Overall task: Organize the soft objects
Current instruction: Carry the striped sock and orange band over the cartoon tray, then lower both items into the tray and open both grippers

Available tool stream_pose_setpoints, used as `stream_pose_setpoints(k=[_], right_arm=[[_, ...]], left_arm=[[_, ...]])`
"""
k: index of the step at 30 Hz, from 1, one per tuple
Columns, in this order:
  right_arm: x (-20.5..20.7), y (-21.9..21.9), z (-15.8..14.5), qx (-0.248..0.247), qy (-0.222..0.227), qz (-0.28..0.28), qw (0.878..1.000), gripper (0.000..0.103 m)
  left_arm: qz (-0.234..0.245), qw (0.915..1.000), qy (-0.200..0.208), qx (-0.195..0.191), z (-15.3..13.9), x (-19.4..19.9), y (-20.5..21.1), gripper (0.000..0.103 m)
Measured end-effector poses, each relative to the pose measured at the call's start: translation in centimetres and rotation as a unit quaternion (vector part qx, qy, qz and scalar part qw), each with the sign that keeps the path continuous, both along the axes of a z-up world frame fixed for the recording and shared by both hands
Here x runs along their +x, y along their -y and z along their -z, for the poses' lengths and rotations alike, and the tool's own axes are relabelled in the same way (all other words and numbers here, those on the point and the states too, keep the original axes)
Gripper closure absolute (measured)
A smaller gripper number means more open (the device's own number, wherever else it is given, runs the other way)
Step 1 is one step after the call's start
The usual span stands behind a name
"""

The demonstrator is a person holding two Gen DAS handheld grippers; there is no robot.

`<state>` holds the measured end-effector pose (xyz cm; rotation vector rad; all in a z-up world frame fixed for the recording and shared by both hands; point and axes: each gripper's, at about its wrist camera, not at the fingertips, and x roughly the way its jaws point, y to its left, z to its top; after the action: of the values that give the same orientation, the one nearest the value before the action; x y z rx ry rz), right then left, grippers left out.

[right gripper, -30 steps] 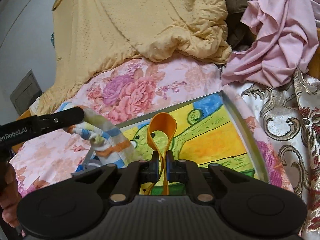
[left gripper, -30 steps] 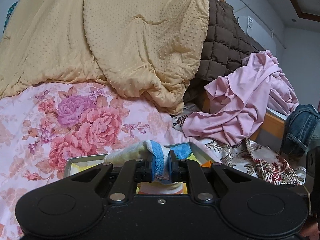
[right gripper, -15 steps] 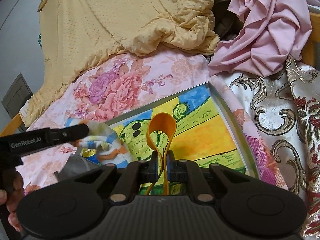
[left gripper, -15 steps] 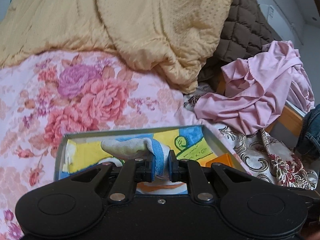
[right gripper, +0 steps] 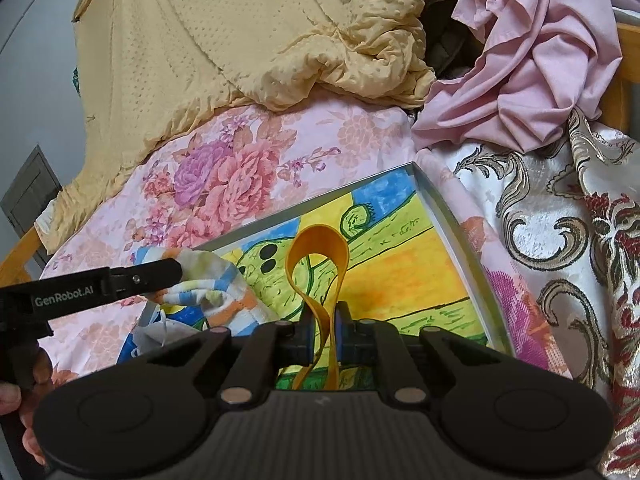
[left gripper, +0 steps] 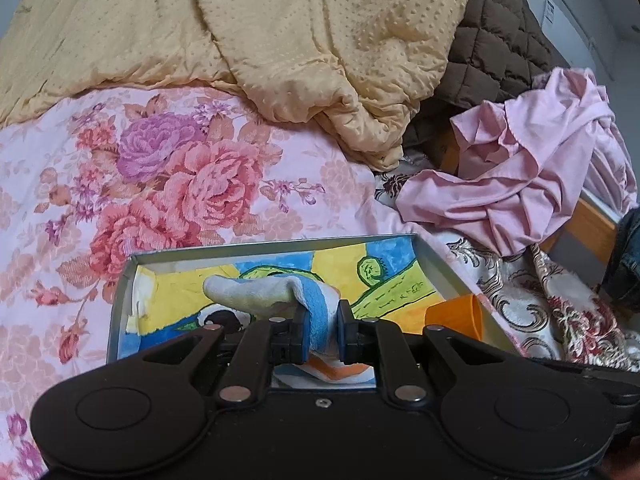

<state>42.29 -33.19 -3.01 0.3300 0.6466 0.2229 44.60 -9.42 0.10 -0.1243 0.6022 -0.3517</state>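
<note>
My left gripper (left gripper: 322, 330) is shut on a striped blue, white and orange cloth (left gripper: 276, 292) and holds it over the near left part of a metal tray (left gripper: 280, 245) with a colourful drawing on its floor. In the right wrist view the left gripper (right gripper: 176, 272) pinches the same cloth (right gripper: 216, 292) above the tray (right gripper: 452, 216). My right gripper (right gripper: 322, 330) is shut on an orange elastic band (right gripper: 320, 256), its loop standing up over the tray's middle. The band (left gripper: 456, 314) also shows in the left wrist view.
The tray lies on a pink floral bedsheet (left gripper: 160, 168). A yellow quilt (left gripper: 260, 32) and a brown quilted blanket (left gripper: 500, 40) are piled behind. A crumpled pink garment (left gripper: 520, 176) lies to the right on gold-patterned fabric (right gripper: 560, 240). Denim (left gripper: 628, 264) sits at the far right.
My left gripper has carried the striped cloth forward and down over the tray. My right gripper has lowered toward the tray with the orange band still held.
</note>
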Motion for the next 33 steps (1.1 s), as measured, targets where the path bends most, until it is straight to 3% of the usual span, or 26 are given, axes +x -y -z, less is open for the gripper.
stream_pose_setpoints(k=[12, 22, 33], right_arm=[[4.8, -0.7, -0.5, 0.033, 0.017, 0.005, 0.999, 0.093], [7.6, -2.2, 1.3, 0.032, -0.008, -0.003, 0.999, 0.093], [8.3, -3.1, 1.6, 0.029, -0.017, -0.012, 0.999, 0.093]], left_arm=[[0.001, 0.9997, 0.003, 0.023, 0.8, 4.6, -0.2, 0.089], [-0.011, 0.9994, -0.007, 0.034, 2.3, 8.2, -1.3, 0.089], [-0.06, 0.9972, -0.014, 0.042, 3.9, 9.1, -2.5, 0.074]])
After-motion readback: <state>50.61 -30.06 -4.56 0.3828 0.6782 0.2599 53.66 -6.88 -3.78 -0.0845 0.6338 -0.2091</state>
